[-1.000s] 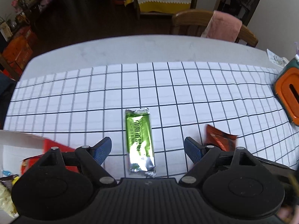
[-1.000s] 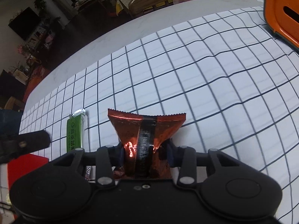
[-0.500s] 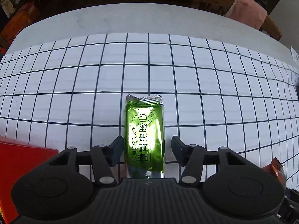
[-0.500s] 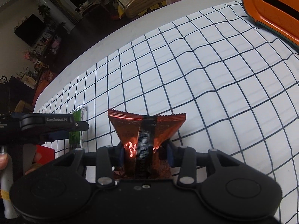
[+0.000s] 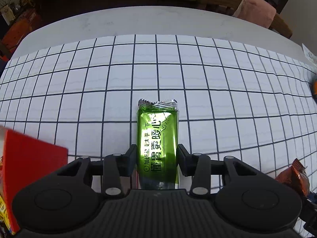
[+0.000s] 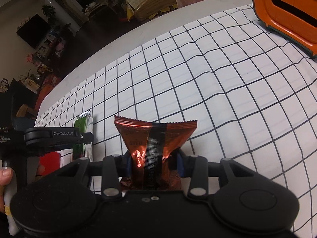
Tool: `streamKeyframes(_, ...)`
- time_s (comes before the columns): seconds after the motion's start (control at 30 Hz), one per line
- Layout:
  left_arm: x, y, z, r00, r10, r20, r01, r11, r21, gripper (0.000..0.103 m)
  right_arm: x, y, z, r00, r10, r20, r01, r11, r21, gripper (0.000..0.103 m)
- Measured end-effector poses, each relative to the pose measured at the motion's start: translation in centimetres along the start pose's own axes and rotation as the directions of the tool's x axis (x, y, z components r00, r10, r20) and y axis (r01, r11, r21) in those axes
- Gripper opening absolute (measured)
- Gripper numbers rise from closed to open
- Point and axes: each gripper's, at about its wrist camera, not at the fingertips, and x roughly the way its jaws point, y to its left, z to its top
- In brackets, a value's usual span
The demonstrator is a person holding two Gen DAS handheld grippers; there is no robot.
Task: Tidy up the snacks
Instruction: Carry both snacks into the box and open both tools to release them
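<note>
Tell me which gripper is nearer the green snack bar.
Left. The left gripper has just been closing around the green snack bar; the right gripper holds an orange packet off to its side.

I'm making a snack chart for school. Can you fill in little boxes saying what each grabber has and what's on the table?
left gripper: jaws just closed in against the green snack bar, which lies on the cloth
right gripper: shut on the orange snack packet
table cover: white checked tablecloth
far right: orange container
near left: red box
</note>
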Motion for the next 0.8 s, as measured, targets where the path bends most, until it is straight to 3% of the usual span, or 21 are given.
streamKeyframes(0.37, -10.1, 1.8, -7.0, 0.998, -0.049, 0.04, 0.049, 0.999, 0.01, 0.042, -4.8, 2.7, -2.1, 0.999, 0.007, 0.032, -0.005, 0.997, -0.077, 0.04)
streamKeyframes(0.8, -21.8, 8.4, -14.6, 0.992, -0.098, 0.076, 0.095, 0.995, 0.042, 0.042, -8.6, 9.8, -5.1, 0.997, 0.041, 0.071, -0.027, 0.982, -0.187, 0.04)
